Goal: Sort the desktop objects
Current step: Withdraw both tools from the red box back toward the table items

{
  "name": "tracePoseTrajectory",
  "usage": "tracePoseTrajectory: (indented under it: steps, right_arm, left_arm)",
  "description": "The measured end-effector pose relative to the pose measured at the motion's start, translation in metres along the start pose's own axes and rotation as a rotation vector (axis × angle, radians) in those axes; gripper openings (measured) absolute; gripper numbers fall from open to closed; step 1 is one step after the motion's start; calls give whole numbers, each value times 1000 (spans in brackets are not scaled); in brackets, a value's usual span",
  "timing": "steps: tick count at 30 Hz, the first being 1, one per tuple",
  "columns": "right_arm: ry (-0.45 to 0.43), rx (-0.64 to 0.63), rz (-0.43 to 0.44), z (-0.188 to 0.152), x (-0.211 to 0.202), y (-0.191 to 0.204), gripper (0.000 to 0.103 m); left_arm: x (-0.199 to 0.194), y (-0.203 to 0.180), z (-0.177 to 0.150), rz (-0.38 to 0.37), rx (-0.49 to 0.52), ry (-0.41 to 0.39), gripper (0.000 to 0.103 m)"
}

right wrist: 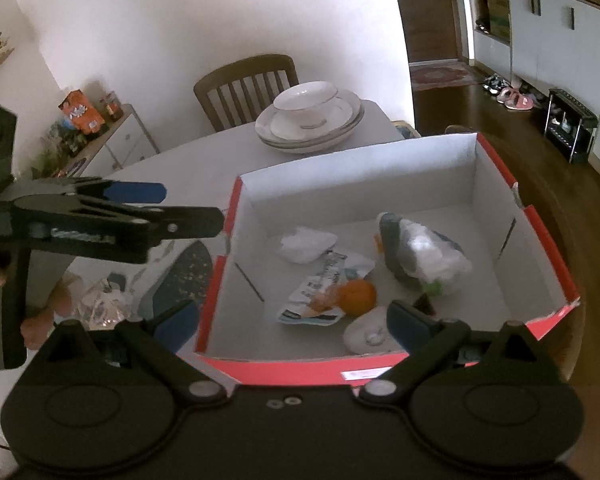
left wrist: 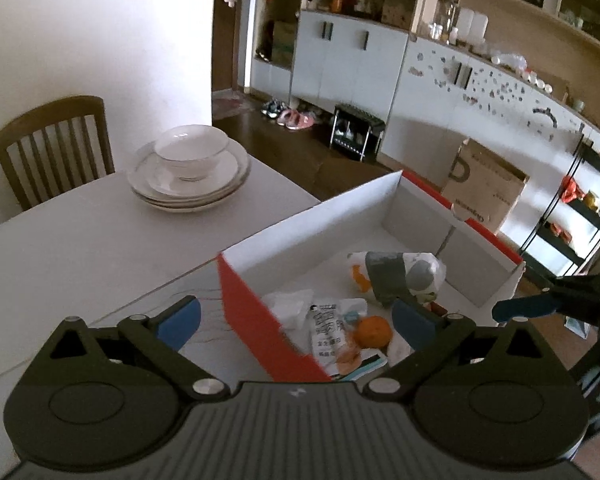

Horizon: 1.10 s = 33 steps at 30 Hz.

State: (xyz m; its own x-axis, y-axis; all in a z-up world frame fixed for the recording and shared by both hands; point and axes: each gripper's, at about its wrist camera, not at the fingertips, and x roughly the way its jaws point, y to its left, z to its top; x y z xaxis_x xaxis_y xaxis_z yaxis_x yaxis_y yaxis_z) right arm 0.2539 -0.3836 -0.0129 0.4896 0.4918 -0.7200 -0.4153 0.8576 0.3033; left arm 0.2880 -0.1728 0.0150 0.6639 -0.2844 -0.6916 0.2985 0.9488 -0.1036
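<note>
Red-and-white box (right wrist: pixel 380 370) mid-frame, near wall cut by right gripper (right wrist: pixel 294 322) body | orange (right wrist: pixel 358 296), wrapper (right wrist: pixel 324 280), blurred plush toy (right wrist: pixel 416 252) inside | left gripper (left wrist: pixel 296 320) and right both spread wide, empty | clear bag (right wrist: pixel 104 306) lower left, indistinct

One red-and-white box (right wrist: pixel 484 176) sits on the table (left wrist: pixel 80 240), and in it lie one orange (right wrist: pixel 358 297), one crumpled white tissue (right wrist: pixel 306 244), one printed snack packet (right wrist: pixel 320 280), one penguin toy in clear plastic (right wrist: pixel 416 252) and one round white lid (right wrist: pixel 366 334) — six things in all. Beyond stand one bowl (left wrist: pixel 190 150) on a stack of plates (left wrist: pixel 188 188) — about three — and one wooden chair (left wrist: pixel 54 140).
</note>
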Motion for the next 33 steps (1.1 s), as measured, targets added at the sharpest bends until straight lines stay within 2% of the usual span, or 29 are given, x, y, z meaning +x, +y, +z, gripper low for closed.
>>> tracePoseTrajectory:
  steps: [16, 27, 33]
  right_arm:
    - [-15, -17, -11, -17, 12, 76, 101]
    - [-16, -61, -19, -27, 29, 129, 101]
    - [-9, -89, -23, -34, 42, 155, 101]
  left_arm:
    - [-75, 49, -39, 23, 34, -85, 102]
    - [-95, 93, -68, 41, 23, -83, 102]
    - [-100, 130, -86, 94, -7, -72, 102]
